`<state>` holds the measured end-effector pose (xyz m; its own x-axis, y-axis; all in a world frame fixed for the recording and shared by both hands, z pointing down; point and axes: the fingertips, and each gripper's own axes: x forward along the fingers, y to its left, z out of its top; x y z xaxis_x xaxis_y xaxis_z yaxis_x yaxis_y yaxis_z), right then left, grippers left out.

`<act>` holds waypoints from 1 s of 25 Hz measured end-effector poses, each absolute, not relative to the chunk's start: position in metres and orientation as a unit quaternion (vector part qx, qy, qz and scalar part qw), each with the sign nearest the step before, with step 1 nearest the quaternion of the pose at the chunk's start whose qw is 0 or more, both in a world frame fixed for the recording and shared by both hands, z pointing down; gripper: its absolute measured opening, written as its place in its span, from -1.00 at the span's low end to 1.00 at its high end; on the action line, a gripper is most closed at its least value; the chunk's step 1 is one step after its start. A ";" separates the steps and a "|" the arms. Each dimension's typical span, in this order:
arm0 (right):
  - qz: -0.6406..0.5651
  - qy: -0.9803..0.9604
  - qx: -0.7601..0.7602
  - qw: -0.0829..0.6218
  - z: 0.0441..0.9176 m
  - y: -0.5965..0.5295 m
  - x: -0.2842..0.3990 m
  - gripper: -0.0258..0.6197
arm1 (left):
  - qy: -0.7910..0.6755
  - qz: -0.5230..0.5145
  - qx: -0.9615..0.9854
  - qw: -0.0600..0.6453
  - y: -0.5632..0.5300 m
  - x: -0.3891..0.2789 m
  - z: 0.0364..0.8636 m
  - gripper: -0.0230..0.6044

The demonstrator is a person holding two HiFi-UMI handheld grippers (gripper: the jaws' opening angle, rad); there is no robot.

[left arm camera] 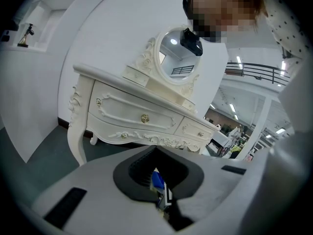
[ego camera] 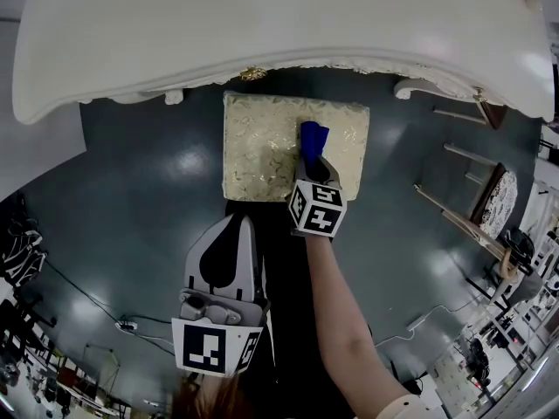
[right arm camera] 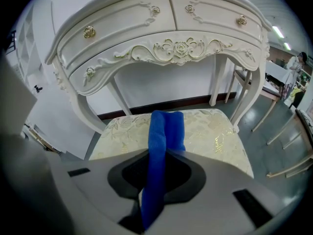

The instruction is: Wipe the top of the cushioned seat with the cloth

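Observation:
The cushioned seat (ego camera: 262,151) is a cream and gold brocade stool in front of the dressing table; in the right gripper view the seat (right arm camera: 210,131) lies just ahead of the jaws. My right gripper (ego camera: 313,160) is over the seat's right-hand half, shut on a blue cloth (ego camera: 313,136). The folded blue cloth (right arm camera: 165,131) sticks out forward from the right gripper (right arm camera: 164,153), its free end over the cushion. My left gripper (ego camera: 244,223) is held back near the person's body, off the seat, jaws shut with nothing held. The left gripper (left arm camera: 156,151) points up at the dressing table.
A white ornate dressing table (ego camera: 262,24) stands right behind the seat, its curved legs (right arm camera: 247,97) flanking the stool. An oval mirror (left arm camera: 176,58) tops it. Wooden chairs (ego camera: 489,199) stand at the right. Cables (ego camera: 122,326) lie on the dark floor at the left.

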<state>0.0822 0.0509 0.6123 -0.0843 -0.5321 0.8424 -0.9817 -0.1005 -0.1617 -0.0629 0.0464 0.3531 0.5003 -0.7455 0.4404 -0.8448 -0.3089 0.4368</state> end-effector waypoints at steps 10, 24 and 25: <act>0.407 -0.624 0.607 0.277 0.611 0.048 0.064 -0.73 | -0.504 0.051 0.802 0.316 0.039 -0.070 0.343 -0.93; 0.408 -0.643 0.588 0.273 0.610 0.041 0.030 -0.73 | -0.513 0.044 0.797 0.316 0.036 -0.081 0.342 -0.93; 0.407 -0.645 0.586 0.274 0.610 0.041 0.029 -0.73 | -0.514 0.044 0.796 0.316 0.036 -0.081 0.342 -0.93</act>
<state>0.0285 0.0406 0.6096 -0.1632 -0.5325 0.8306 -0.9787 -0.0188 -0.2043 -0.0813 0.0362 0.3420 0.4686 -0.7900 0.3954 -0.8461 -0.2726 0.4581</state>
